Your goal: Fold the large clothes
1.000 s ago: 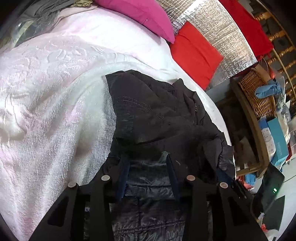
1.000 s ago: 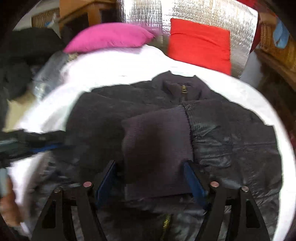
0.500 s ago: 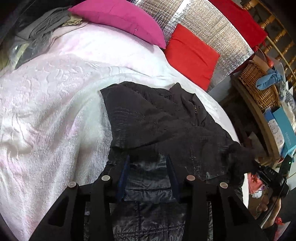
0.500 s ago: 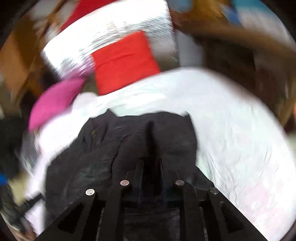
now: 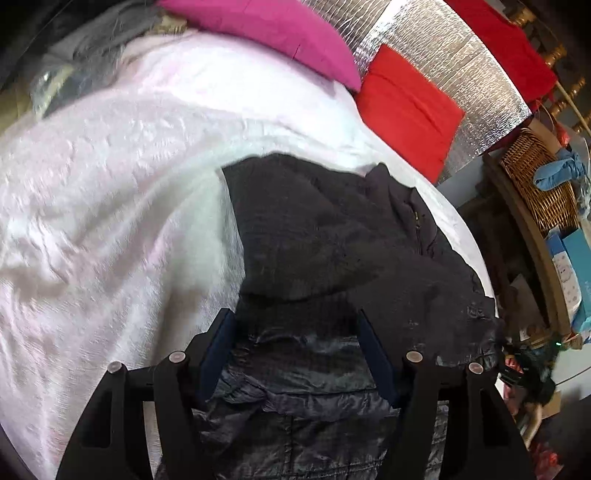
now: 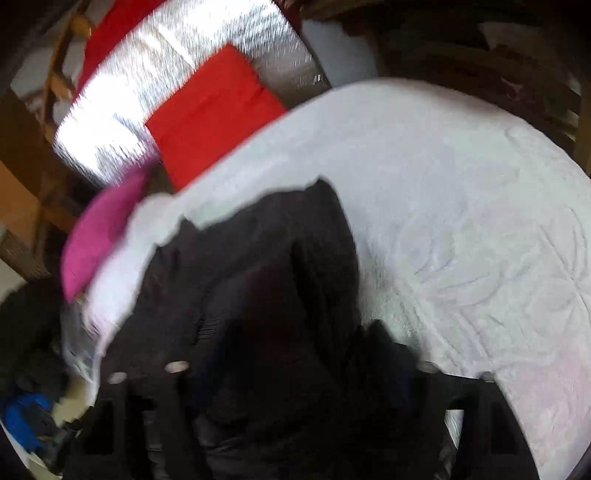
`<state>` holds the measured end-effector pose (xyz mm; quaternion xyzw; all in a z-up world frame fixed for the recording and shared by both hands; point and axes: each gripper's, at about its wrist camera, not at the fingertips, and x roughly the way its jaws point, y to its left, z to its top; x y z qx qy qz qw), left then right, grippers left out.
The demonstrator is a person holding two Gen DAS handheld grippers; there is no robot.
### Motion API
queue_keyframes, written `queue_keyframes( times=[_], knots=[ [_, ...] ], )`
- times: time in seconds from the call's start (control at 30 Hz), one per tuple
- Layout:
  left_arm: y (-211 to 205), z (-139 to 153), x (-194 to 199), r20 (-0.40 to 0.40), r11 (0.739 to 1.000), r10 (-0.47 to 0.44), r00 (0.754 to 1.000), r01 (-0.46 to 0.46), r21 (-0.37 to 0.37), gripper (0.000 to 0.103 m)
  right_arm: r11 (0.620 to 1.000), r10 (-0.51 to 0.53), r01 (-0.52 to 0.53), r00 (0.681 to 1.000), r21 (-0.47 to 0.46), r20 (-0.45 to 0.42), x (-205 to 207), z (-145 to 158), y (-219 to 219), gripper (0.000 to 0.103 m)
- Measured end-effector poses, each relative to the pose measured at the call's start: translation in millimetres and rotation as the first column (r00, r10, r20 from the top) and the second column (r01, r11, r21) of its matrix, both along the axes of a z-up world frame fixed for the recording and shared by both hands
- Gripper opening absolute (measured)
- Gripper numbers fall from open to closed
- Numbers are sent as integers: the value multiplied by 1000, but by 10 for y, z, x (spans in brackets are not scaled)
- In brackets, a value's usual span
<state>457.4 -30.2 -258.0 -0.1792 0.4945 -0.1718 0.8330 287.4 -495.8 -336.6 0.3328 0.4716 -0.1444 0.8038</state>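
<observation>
A large black jacket (image 5: 332, 258) lies on the white bedspread (image 5: 110, 221), its shiny quilted lining facing up near me and a sleeve folded across the body. My left gripper (image 5: 295, 325) is open just above the lining, holding nothing. In the blurred right wrist view the jacket (image 6: 258, 277) lies dark and bunched between the fingers of my right gripper (image 6: 295, 369). The jaws stand wide apart, and the blur hides whether they touch the cloth.
A pink pillow (image 5: 266, 33) and a red pillow (image 5: 406, 107) lie at the head of the bed against a silver foil panel (image 5: 454, 70). A wicker basket (image 5: 539, 184) and boxes stand on shelves at the right. Clothes are piled at the far left (image 5: 92, 55).
My left gripper has opened wider and moved closer to the jacket. My right gripper, shut on the sleeve half a second ago, now has its fingers spread apart and has swung over the jacket's right side.
</observation>
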Motion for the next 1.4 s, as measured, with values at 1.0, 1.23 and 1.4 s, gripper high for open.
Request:
queue_keyframes(
  times=[1.0,1.23,1.4],
  knots=[
    [22,263,-446,88,994,-68,994,60,94,62,990,-29,3,981,139,191,-1455,693,-248,83],
    [326,412,-1156,139,989,-101,985,85,121,72,983,13,-48,981,179,195,-2387,676,-43,83],
    [635,285,-1738,152,992,-66,986,49,115,75,968,78,-108,987,227,140,-2841,435,252,83]
  ],
)
